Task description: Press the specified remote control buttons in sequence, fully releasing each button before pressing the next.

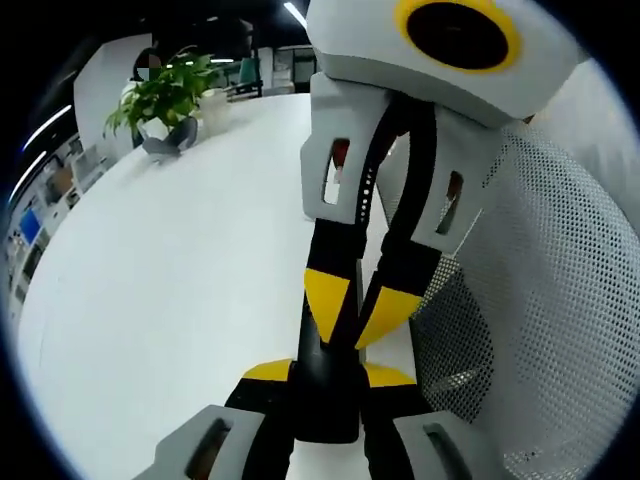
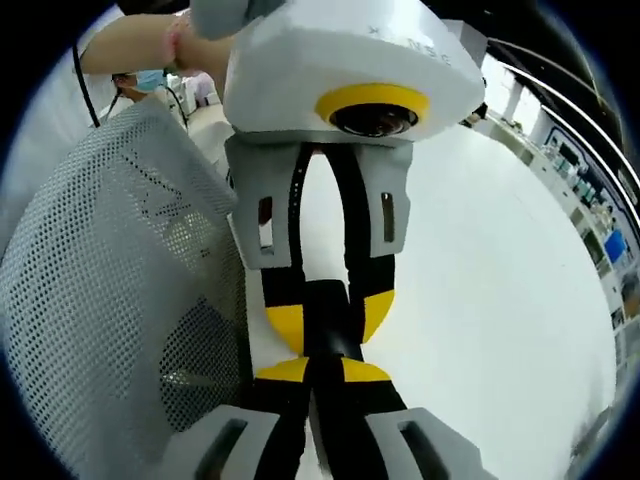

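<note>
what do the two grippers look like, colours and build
Both match: the left gripper and the right gripper have pale grey moulded bodies with slotted cut-outs, black jaws and yellow tips. Each carries a grey housing with a yellow ring on top.

Black remote [image 1: 327, 390], white table [image 1: 170, 300], white perforated mesh [image 2: 90, 300]

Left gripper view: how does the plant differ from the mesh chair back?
The plant is green and leafy, while the mesh chair back is white and perforated. The plant stands far off on the white table in a grey pot, whereas the mesh rises close by, past the table's edge. The plant looks small in the view and the mesh looks large.
</note>
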`<state>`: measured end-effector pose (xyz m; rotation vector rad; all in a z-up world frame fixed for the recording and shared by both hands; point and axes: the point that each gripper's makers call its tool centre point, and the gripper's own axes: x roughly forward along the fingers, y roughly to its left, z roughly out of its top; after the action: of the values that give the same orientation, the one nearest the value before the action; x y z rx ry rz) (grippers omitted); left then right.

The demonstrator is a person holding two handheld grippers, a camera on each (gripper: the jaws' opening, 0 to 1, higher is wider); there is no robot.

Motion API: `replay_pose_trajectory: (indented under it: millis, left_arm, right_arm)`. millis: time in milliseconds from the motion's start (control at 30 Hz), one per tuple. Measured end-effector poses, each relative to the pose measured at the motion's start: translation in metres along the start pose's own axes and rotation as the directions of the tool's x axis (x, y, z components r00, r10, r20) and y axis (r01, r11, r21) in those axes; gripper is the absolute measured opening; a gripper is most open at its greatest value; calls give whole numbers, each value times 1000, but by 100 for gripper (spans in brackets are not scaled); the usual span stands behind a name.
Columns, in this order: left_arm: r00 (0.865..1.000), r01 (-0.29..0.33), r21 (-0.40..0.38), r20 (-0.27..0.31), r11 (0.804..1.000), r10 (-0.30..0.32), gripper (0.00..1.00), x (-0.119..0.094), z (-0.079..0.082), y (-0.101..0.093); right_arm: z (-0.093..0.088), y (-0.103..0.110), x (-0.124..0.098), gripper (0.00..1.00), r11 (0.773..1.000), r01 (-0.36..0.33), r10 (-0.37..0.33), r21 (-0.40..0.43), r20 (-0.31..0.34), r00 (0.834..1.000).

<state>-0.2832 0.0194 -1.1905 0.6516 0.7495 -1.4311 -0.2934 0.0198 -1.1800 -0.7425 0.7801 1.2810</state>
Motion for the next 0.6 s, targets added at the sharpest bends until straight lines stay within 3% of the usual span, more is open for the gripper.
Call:
replay_pose_trajectory:
  millis: [100, 400, 600]
  left_arm:
    - [1000, -12, 7, -16, 1000, 12, 24, 1, 0, -1]
    - [999, -51, -22, -18, 998, 51, 24, 1, 0, -1]
    - [998, -54, -17, -31, 998, 54, 24, 1, 0, -1]
  right_arm:
    - [-6, 1, 1, 27, 1000, -13, 13, -22, 2, 1000]
    - [-16, -5, -1, 29, 999, -48, 49, -24, 42, 998]
    - [-26, -12, -4, 22, 999, -46, 47, -25, 35, 998]
